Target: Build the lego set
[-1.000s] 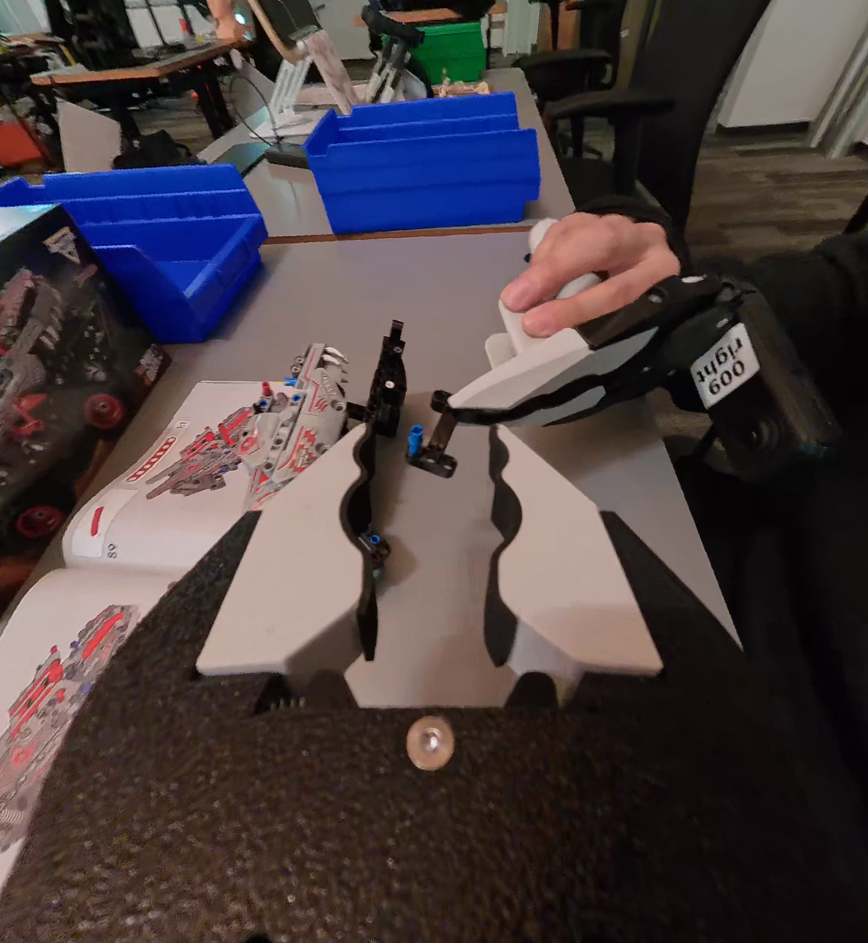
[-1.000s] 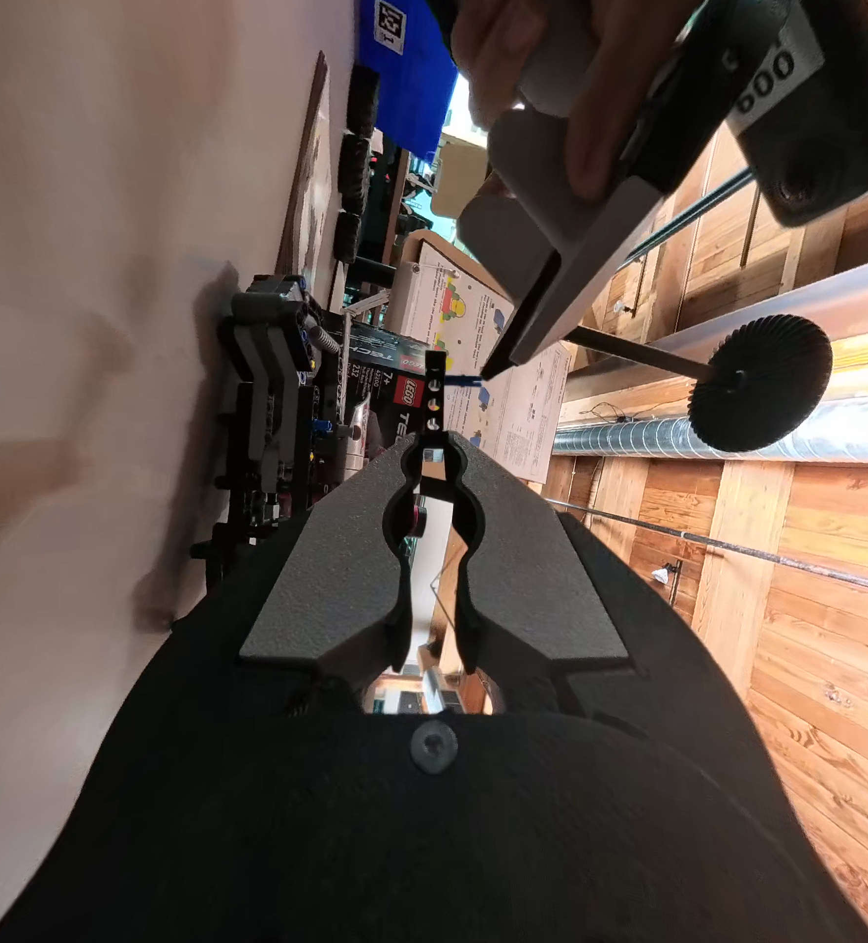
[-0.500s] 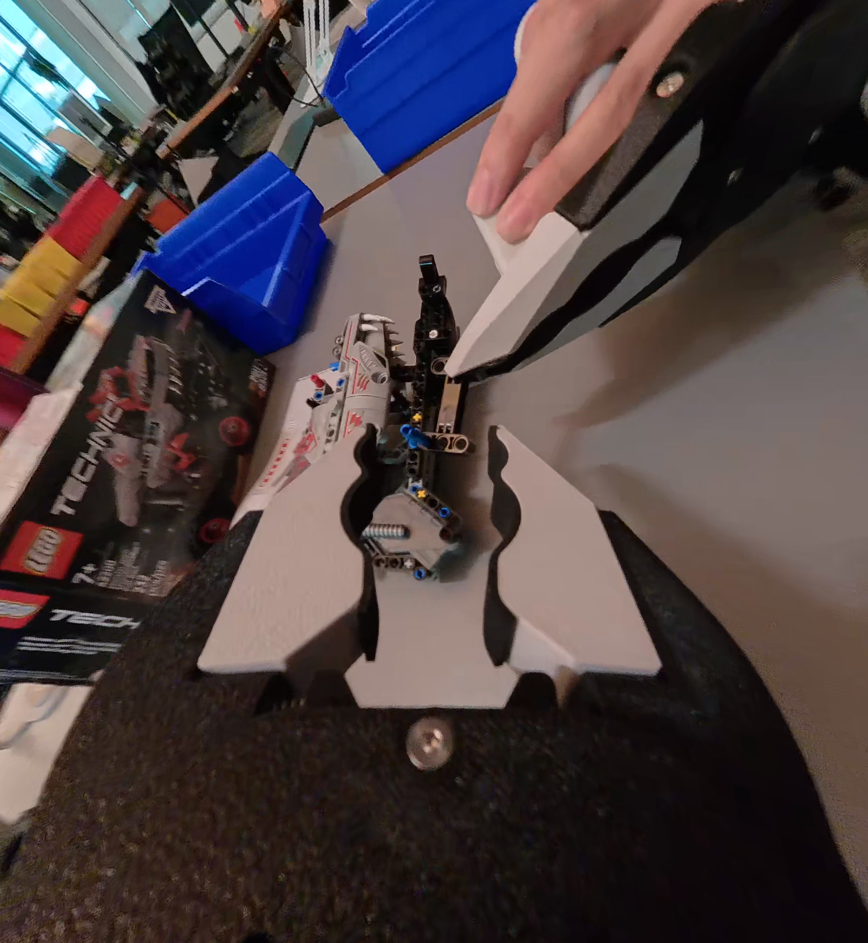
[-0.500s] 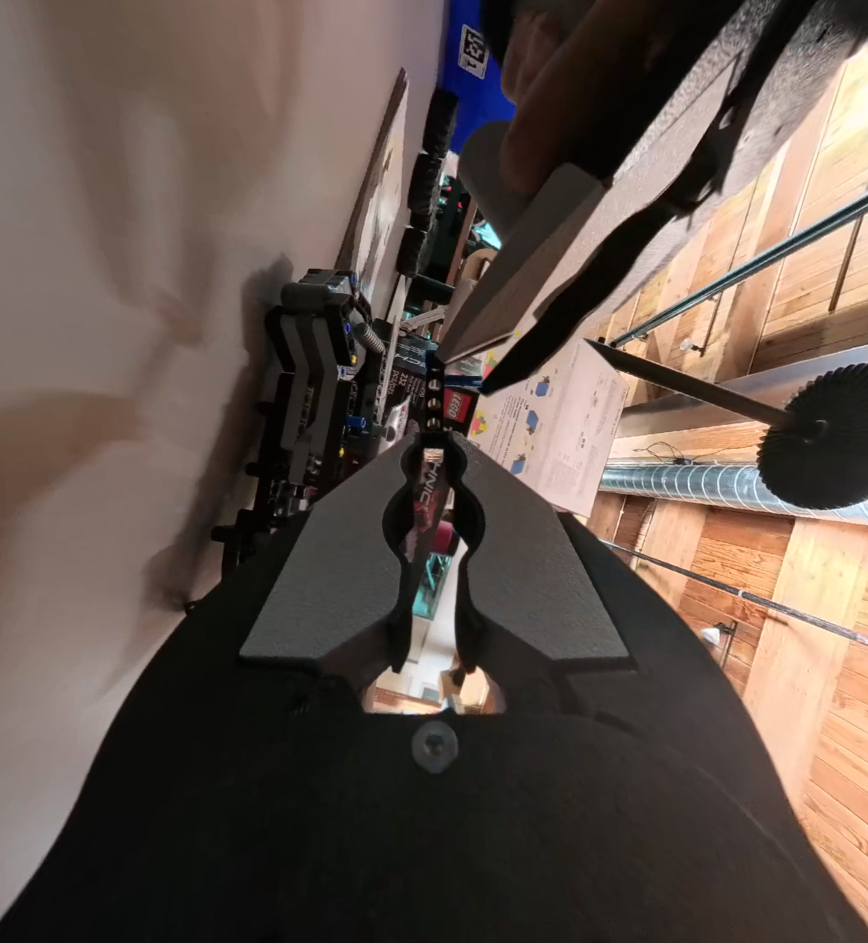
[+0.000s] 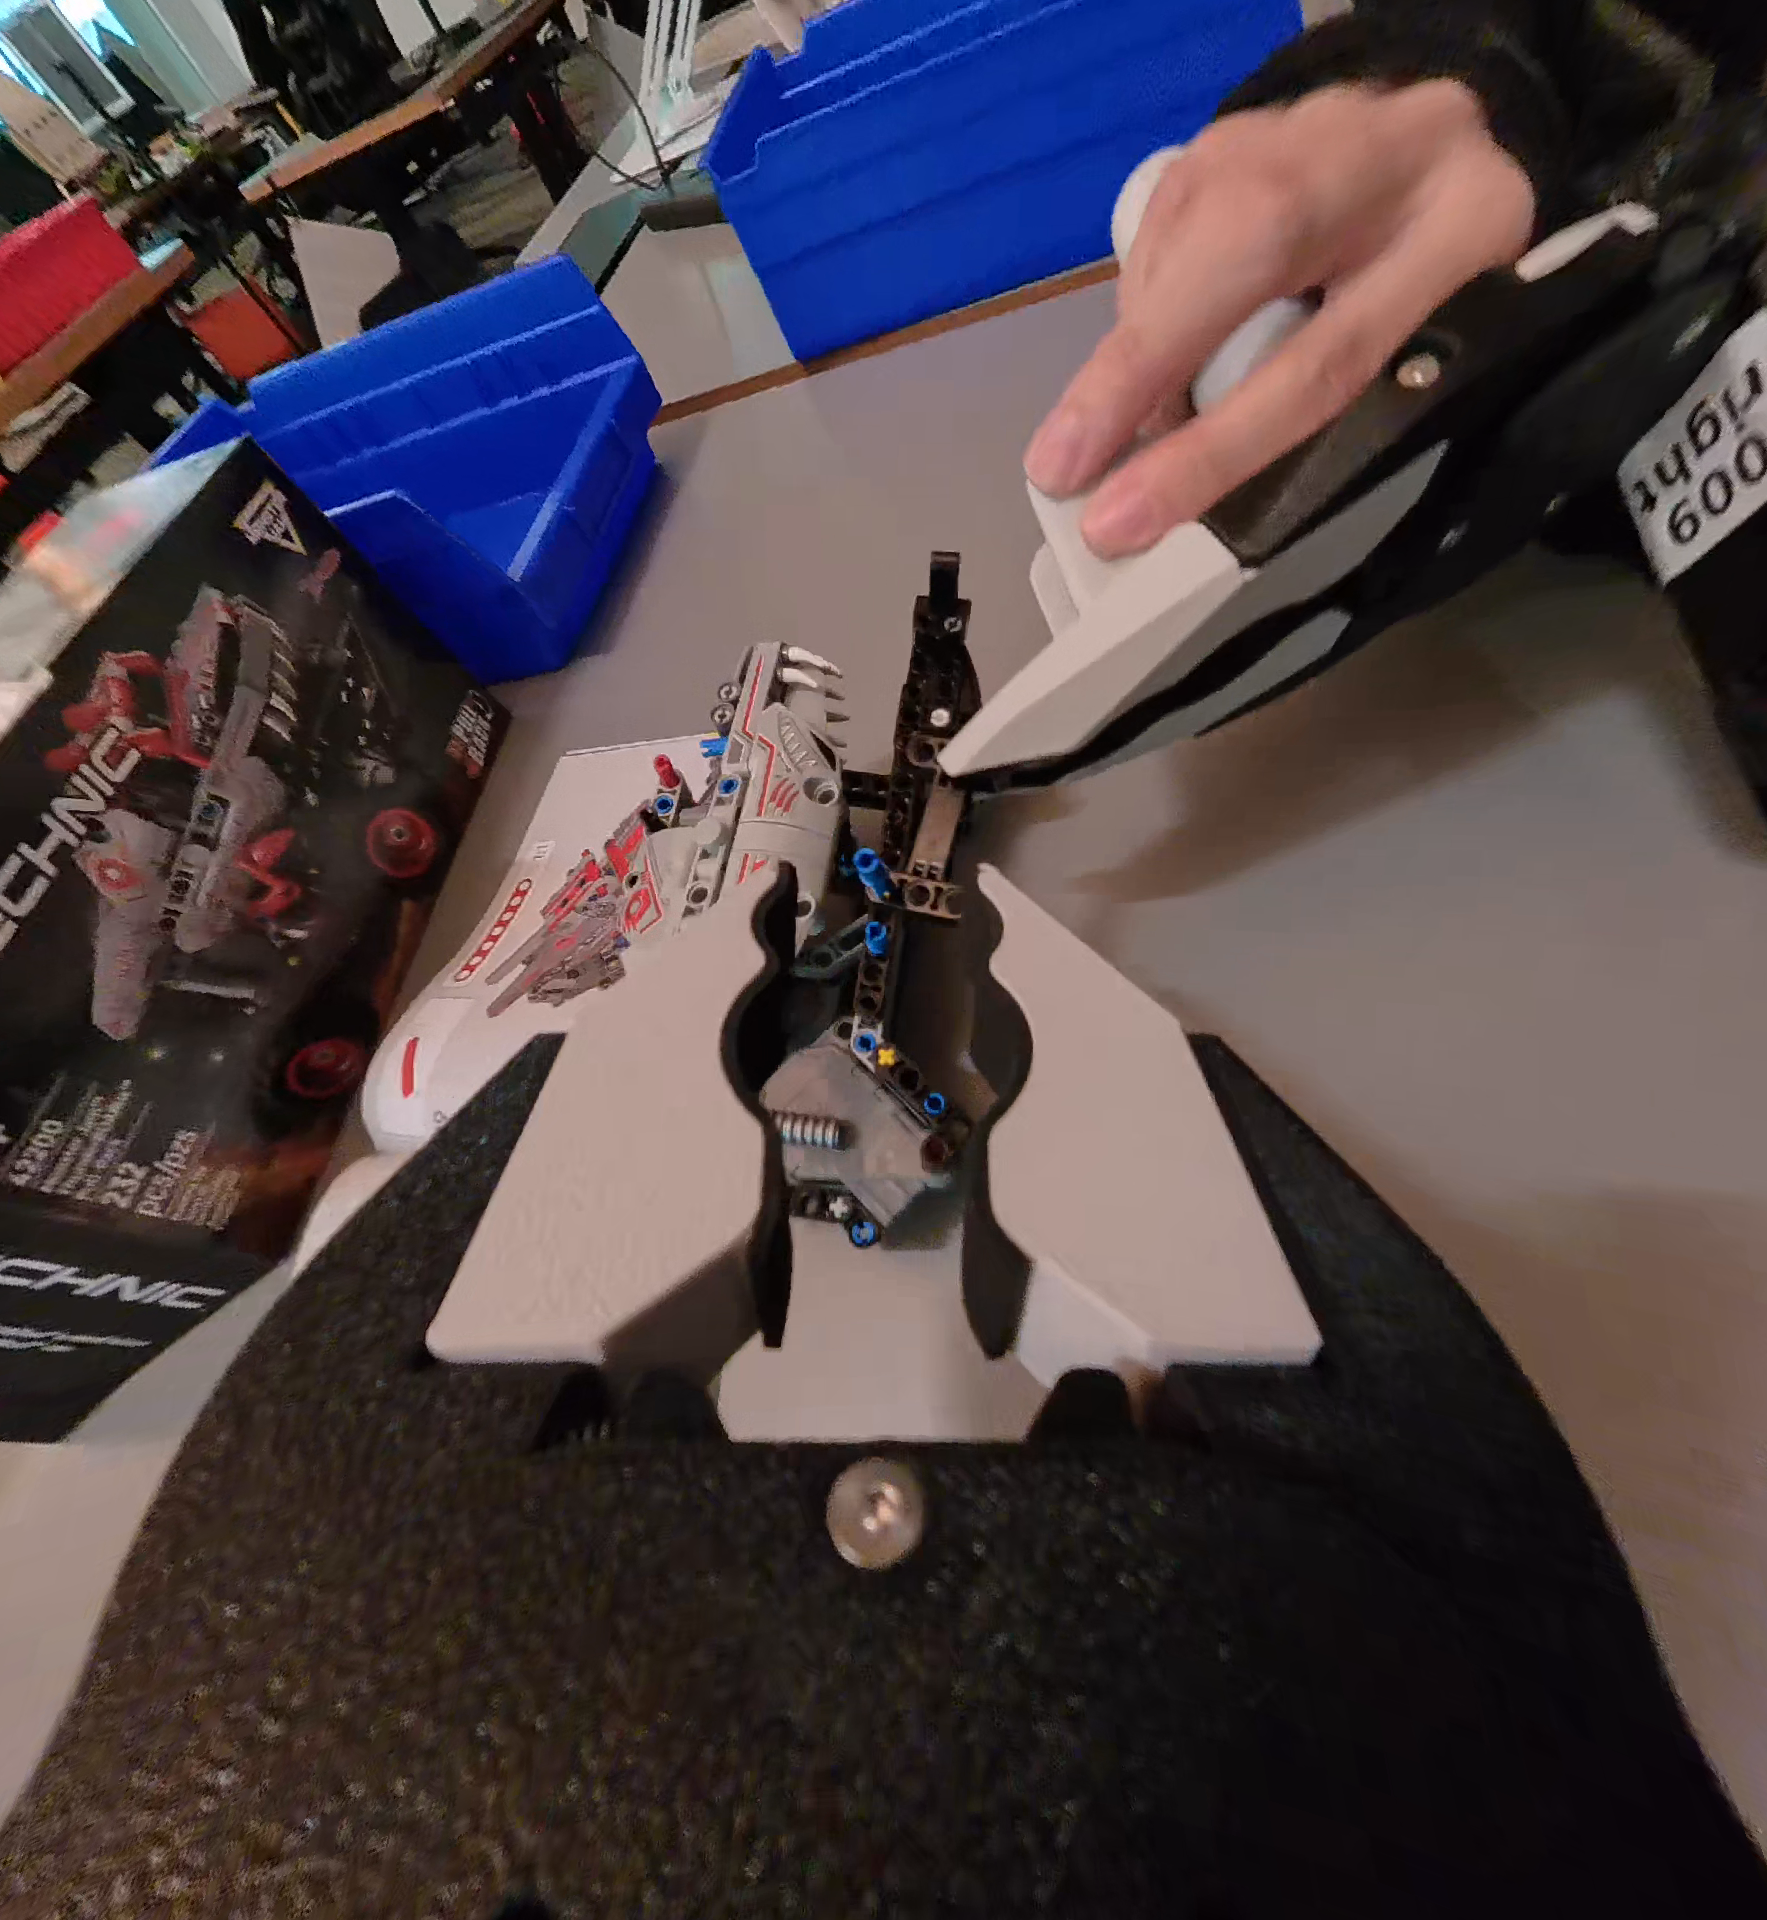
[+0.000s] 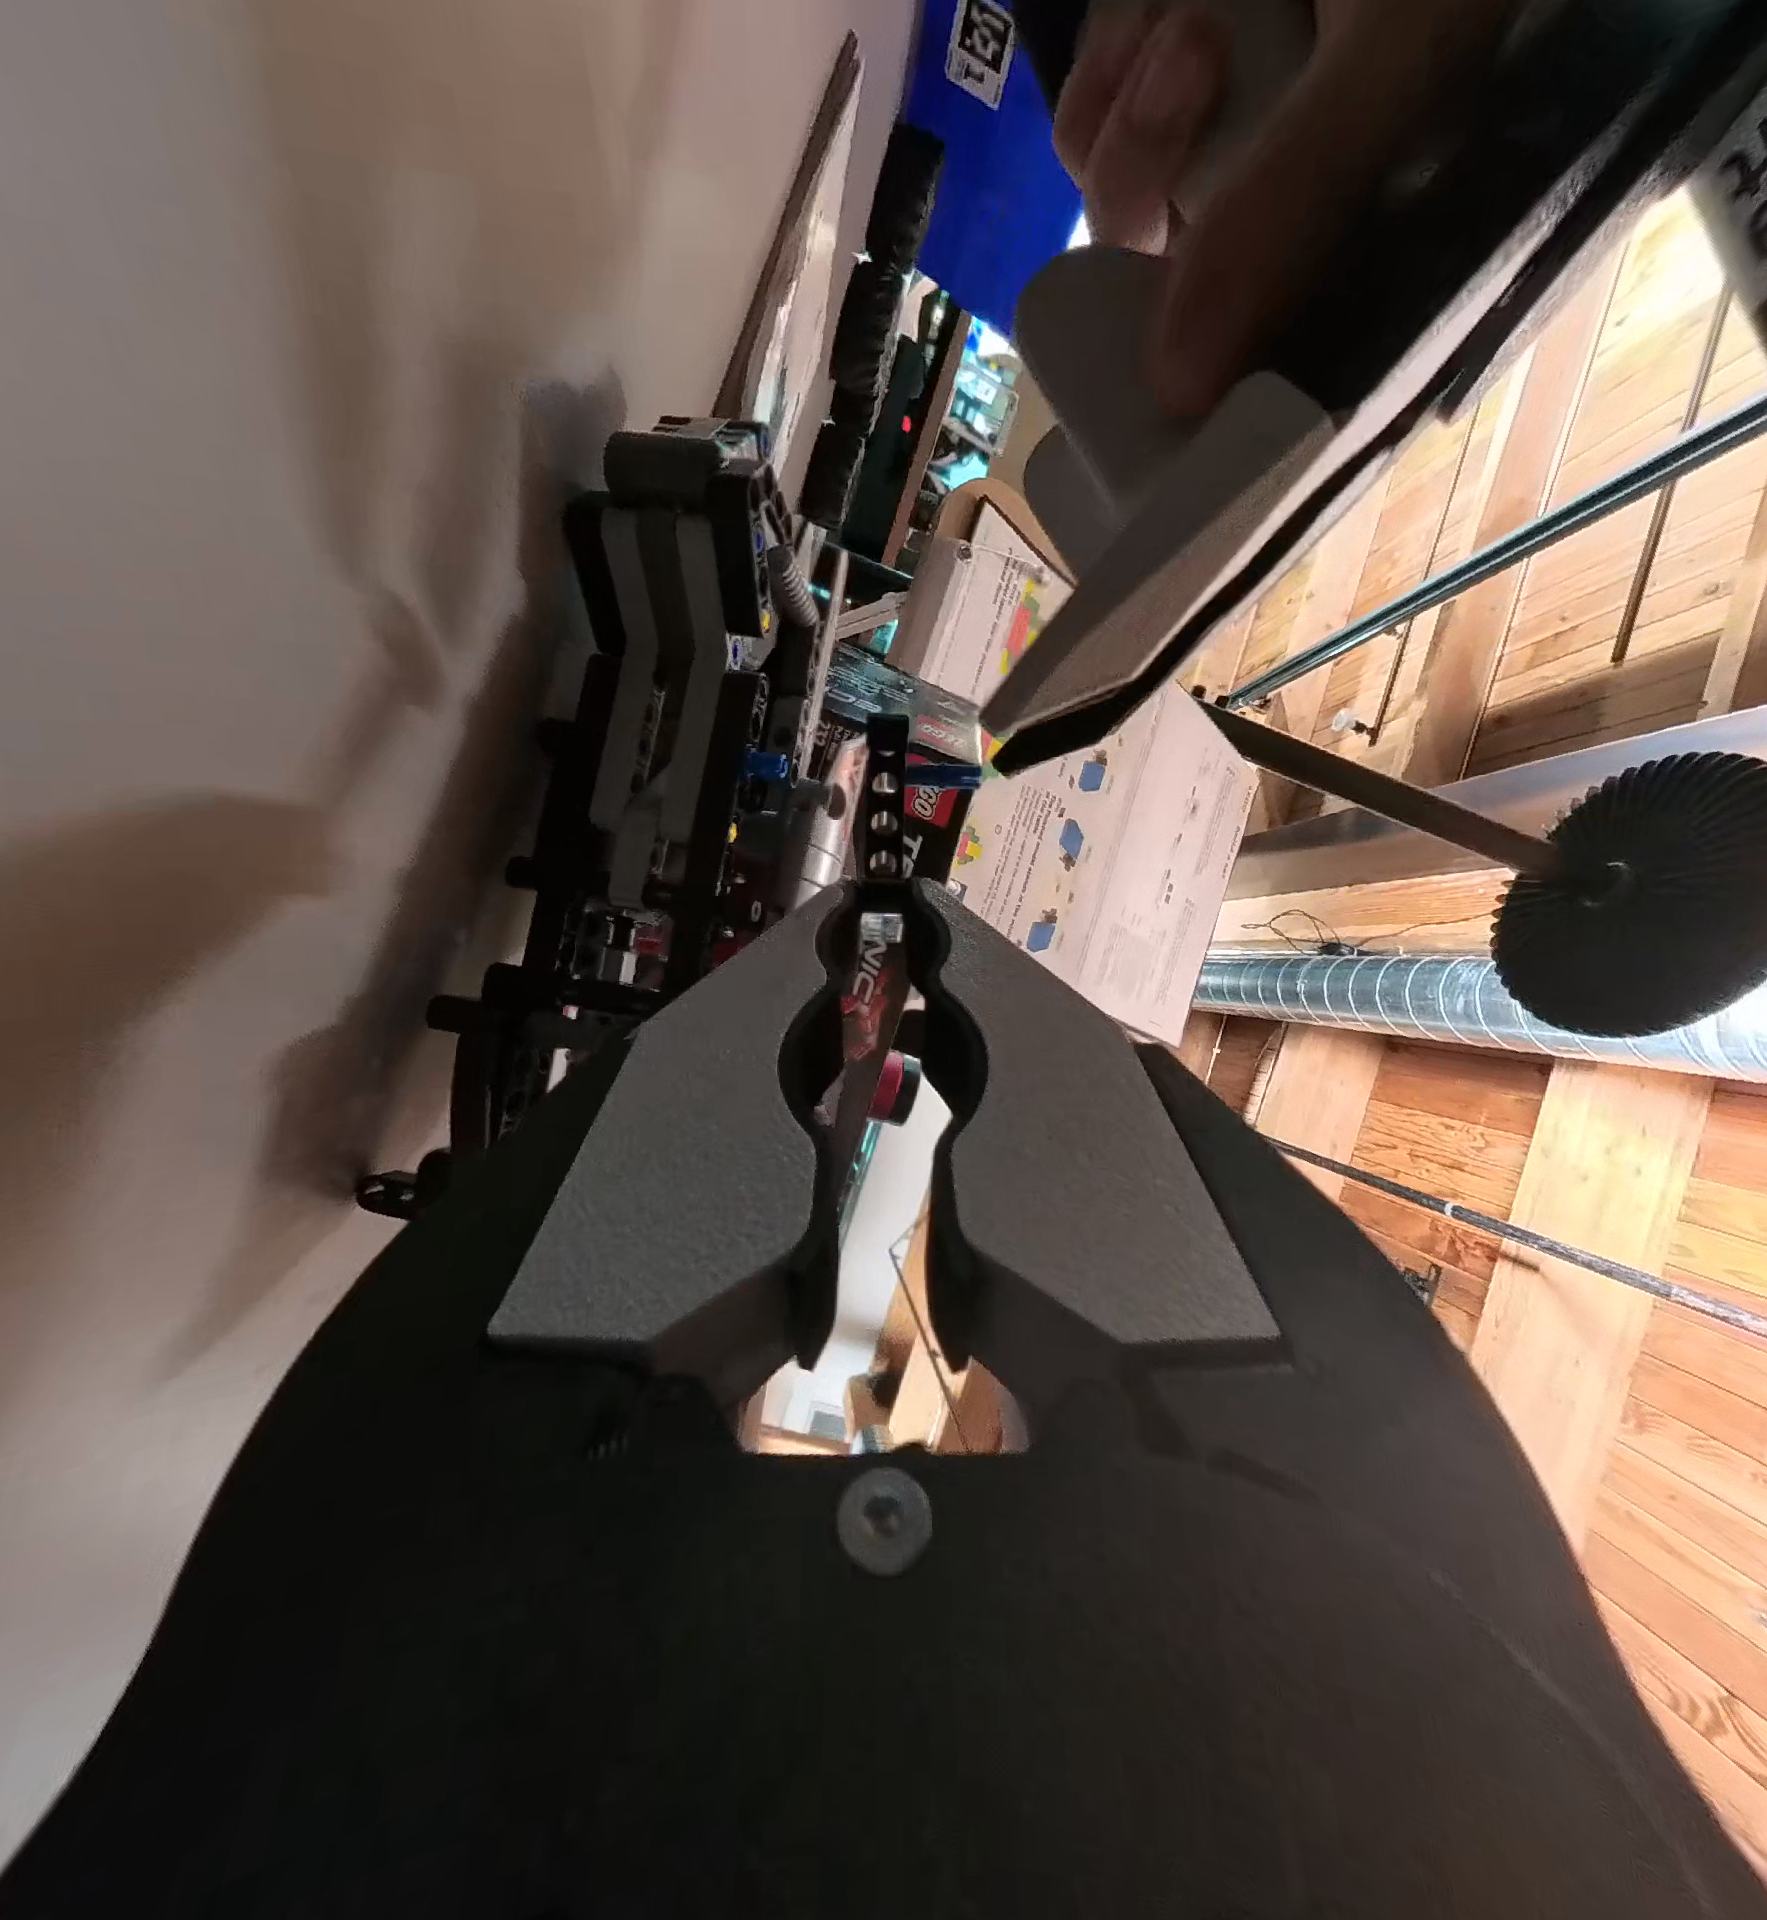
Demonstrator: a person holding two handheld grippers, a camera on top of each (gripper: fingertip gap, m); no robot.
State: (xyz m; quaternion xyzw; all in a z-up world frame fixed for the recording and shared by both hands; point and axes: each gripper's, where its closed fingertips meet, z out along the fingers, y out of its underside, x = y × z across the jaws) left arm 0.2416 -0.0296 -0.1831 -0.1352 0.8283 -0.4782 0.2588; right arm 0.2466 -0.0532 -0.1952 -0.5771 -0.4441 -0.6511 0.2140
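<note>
Left tongs (image 5: 879, 1049): open, fingers either side of the lego frame (image 5: 884, 1039) on the table (image 5: 1378, 987). Right tongs (image 6: 881, 891): closed on a black beam (image 6: 884, 810) beside the frame.

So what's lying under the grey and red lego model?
The lego model rests partly on an open instruction booklet, which lies flat on the grey table. The page area directly beneath the model is covered, so it cannot be seen.
</note>
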